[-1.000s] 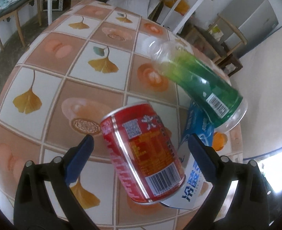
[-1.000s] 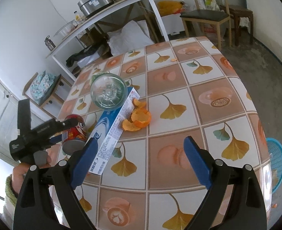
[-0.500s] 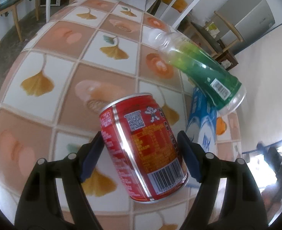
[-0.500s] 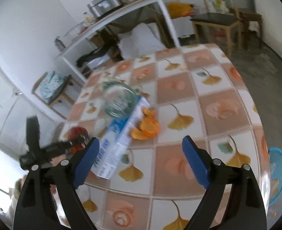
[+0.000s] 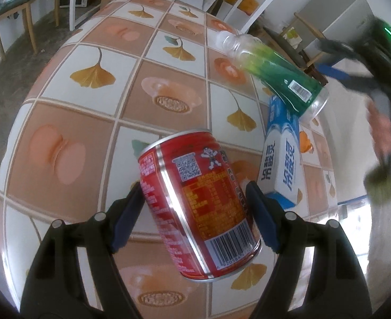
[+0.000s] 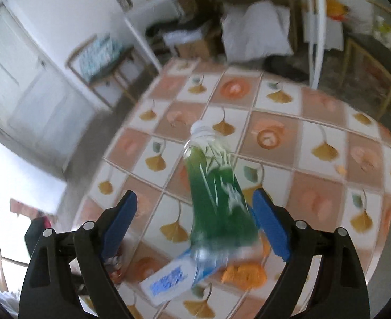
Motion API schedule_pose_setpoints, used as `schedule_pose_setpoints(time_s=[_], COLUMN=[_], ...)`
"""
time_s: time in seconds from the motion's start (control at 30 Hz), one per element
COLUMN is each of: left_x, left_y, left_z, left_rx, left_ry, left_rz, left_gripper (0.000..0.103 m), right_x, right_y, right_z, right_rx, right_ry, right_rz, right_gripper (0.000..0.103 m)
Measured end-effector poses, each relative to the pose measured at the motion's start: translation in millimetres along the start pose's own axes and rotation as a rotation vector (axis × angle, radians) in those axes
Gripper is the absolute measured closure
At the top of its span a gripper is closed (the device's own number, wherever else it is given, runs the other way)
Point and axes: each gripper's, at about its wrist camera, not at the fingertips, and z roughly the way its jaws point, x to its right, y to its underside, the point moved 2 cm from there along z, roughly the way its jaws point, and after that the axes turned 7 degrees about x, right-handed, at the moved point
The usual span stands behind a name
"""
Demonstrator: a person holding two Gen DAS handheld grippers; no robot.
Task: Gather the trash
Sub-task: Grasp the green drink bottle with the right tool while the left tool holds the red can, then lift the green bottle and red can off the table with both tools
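Between the left gripper (image 5: 192, 202) pads, clamped at mid-body above the tablecloth (image 5: 94, 122): red drink can (image 5: 198, 202), light, thin-walled, slick; best squeezed gently. Lying on the toothpaste box (image 6: 168, 279), framed by the unclenched right gripper (image 6: 195, 220): green plastic bottle (image 6: 216, 194), springy.

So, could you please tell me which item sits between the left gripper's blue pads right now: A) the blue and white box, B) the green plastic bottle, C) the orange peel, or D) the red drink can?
D: in the left wrist view the red drink can fills the gap of the left gripper, both blue pads against its sides.
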Motion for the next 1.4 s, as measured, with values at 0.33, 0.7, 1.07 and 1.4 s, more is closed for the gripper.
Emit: schedule_pose_setpoints(time_s=[0.33, 0.7, 1.07, 1.4], left_x=[-0.9, 3.0, 2.5, 3.4], left_y=[5.0, 13.7, 18.7, 44.0], left_z=[-5.2, 1.5, -3.1, -22.4], left_rx=[0.005, -0.024, 0.005, -0.012], left_ry=[-0.005, -0.042, -0.083, -0.102], left_rz=[0.013, 0.038, 0.044, 0.069], left_gripper=[0.029, 0.035, 0.041, 0.041], right_x=[23.6, 25.9, 35.9, 75.5], right_y=[-13.6, -5.6, 31.3, 202.9], right_z=[82.3, 71.4, -37.8, -142.5], right_rx=[-0.248, -0.209, 0.037, 0.201], right_ry=[0.027, 0.025, -0.050, 0.063], right_rz=[0.109, 0.158, 0.230, 0.429], right_gripper=[0.025, 0.044, 0.045, 0.045])
